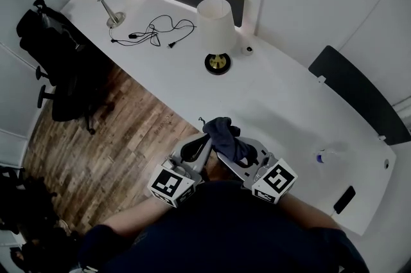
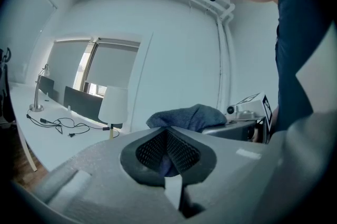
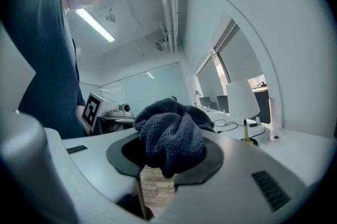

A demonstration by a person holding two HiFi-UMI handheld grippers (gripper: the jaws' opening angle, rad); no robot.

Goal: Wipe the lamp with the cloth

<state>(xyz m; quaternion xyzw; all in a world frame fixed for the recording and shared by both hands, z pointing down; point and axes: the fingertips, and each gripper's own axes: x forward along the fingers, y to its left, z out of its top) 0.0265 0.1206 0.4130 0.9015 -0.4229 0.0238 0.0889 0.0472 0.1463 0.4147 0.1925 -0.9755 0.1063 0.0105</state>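
The lamp, with a white shade and a black-and-gold base, stands at the far middle of the white desk. It also shows in the left gripper view as the lamp and in the right gripper view as the lamp. Both grippers are held close to the person's body, well short of it. My right gripper is shut on a bunched dark blue cloth. Just to its left, my left gripper is shut, its mesh pads meeting with nothing seen between them.
A metal desk lamp and a loose black cable lie at the desk's far left. A black office chair stands on the wooden floor. A small bottle and a black phone lie at the desk's right.
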